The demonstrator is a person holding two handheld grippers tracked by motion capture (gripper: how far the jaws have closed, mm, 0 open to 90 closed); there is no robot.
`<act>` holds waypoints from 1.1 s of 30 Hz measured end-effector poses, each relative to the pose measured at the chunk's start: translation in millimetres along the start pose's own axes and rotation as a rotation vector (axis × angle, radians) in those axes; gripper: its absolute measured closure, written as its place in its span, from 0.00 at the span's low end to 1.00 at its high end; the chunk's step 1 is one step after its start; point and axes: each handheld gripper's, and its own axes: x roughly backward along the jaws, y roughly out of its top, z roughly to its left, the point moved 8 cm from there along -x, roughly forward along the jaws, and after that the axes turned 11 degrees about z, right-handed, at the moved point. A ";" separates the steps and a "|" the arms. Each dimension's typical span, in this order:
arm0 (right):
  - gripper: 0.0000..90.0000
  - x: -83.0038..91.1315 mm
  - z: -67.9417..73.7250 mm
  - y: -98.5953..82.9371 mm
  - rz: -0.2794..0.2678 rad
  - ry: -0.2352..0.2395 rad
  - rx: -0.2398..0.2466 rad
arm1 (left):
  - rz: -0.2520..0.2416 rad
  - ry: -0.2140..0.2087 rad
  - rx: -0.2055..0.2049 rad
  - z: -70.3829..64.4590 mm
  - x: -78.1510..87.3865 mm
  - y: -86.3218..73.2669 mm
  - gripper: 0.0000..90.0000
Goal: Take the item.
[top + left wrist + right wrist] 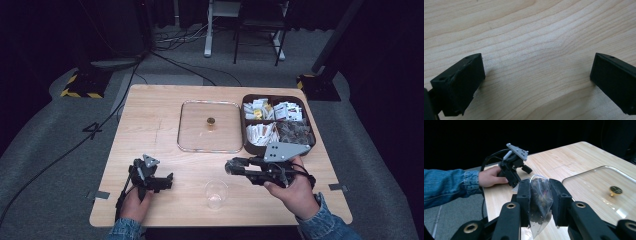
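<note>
Two fingers of right gripper (541, 202) clamp clear sachet (539, 205), contents blurred; left gripper (536, 82) fingers spread.

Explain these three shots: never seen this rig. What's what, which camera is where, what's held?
There is no robot arm: a person holds a hand-held two-jaw tool in each hand. The high view looks down on a wooden table; the other two cameras ride on the tools and look along their jaws.

On the table lie a glass lid with a brass knob, a brown compartment tray of packets, and a clear plastic cup.

The left tool is open over bare wood, holding nothing. The right tool is shut on a small clear packet with dark bits inside; in the high view it hovers near the cup.
</note>
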 end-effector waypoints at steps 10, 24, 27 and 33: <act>0.80 -25.7 21.2 -7.5 0.046 0.075 0.014 | 0.000 -0.001 -0.001 0.0 -0.1 0.2 0.00; 0.80 -61.2 26.2 -32.0 0.166 0.106 0.013 | -0.001 -0.001 -0.002 0.1 -0.1 0.2 0.00; 0.80 -66.3 25.2 -36.0 0.182 0.107 0.006 | 0.000 -0.001 -0.001 0.0 -0.1 0.1 0.00; 0.80 -75.0 22.7 -43.0 0.216 0.104 0.005 | -0.001 -0.001 -0.002 0.0 -0.1 0.2 0.00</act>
